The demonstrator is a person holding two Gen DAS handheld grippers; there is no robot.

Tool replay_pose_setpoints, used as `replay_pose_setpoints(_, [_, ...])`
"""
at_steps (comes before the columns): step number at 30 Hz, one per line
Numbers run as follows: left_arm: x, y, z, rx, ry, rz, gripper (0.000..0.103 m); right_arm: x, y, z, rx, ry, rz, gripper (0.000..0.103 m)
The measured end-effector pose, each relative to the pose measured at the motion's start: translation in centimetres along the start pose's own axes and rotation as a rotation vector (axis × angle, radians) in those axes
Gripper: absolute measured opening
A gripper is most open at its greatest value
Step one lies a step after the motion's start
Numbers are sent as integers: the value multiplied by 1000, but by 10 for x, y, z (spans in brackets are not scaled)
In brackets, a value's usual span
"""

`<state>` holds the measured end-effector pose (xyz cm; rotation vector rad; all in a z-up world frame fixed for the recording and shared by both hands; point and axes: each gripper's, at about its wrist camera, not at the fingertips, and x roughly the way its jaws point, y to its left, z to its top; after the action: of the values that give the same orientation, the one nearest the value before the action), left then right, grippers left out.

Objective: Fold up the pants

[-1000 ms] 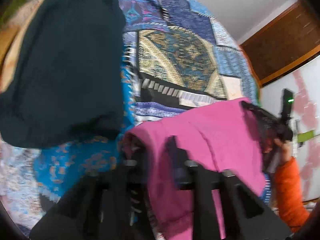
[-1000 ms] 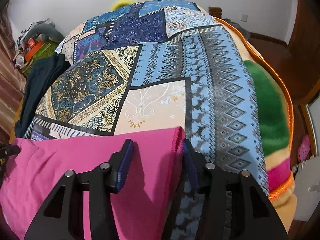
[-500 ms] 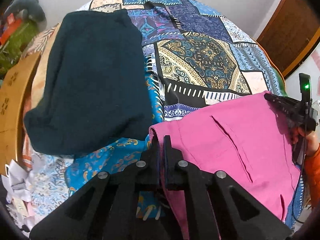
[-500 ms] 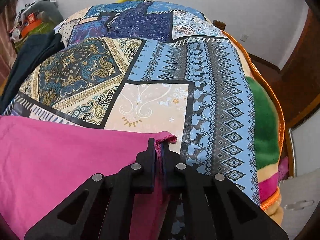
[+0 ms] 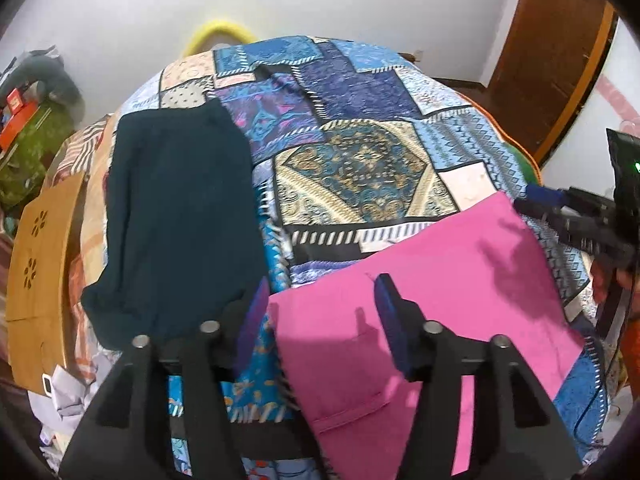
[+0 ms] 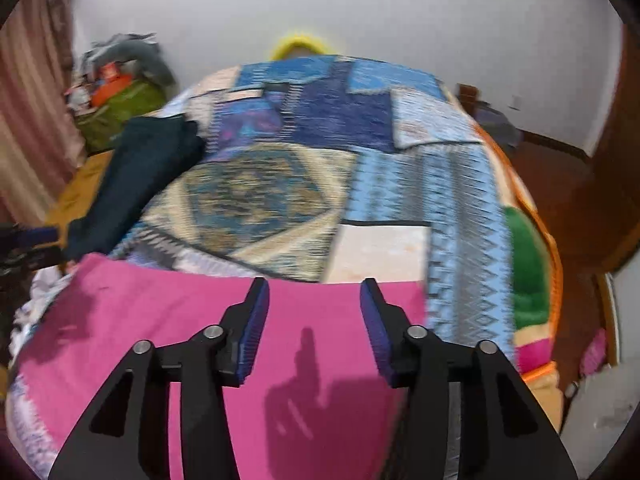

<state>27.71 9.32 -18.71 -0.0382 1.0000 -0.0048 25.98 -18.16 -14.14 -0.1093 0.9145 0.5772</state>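
Observation:
The pink pants (image 5: 440,292) lie flat and folded on the patterned bedspread (image 5: 352,168), near its front edge. My left gripper (image 5: 320,300) is open and empty above their left corner, lifted off the cloth. My right gripper (image 6: 314,300) is open and empty above the right part of the pants (image 6: 200,320); this view is blurred by motion. The right gripper also shows at the right edge of the left wrist view (image 5: 568,216).
A dark teal folded garment (image 5: 176,216) lies on the bed left of the pants, also in the right wrist view (image 6: 136,176). A wooden board (image 5: 40,280) stands at the left. Clutter (image 6: 116,92) sits by the back wall. A wooden door (image 5: 560,48) is at the right.
Both grippers were shut on the pants' far corners half a second ago. Both have opened, let the pants go and lifted back; the pants now lie flat on the bed.

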Motion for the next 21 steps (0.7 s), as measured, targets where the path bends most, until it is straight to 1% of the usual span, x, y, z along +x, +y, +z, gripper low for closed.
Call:
replay_pose_setpoints(1, [3, -3, 2, 1, 8, -13, 62, 0, 11, 0, -13, 4, 29, 53])
replay_pose_setpoints(3, [9, -7, 2, 0, 30, -26, 65, 3, 25, -4, -26, 17, 71, 57])
replay_pose_setpoints(6, [25, -11, -1, 29, 73, -45, 66, 19, 47, -13, -22, 78, 170, 58])
replay_pose_setpoints(7, [29, -11, -3, 37, 86, -44, 66, 23, 52, -17, -17, 94, 186, 58])
replay_pose_setpoints(9, [45, -8, -8, 42, 136, -36, 66, 39, 65, -27, -18, 156, 214, 58])
replay_pose_setpoints(12, [61, -7, -18, 41, 200, -64, 66, 59, 79, -40, -28, 249, 244, 58])
replay_pose_setpoints(13, [63, -6, -20, 48, 207, -66, 66, 66, 82, -45, -35, 282, 250, 58])
replay_pose_setpoints(18, [56, -17, -35, 134, 198, -44, 69, 63, 81, -54, -59, 309, 250, 61])
replay_pose_setpoints(21, [50, -21, -42, 152, 189, -36, 70, 52, 76, -63, -77, 309, 236, 63])
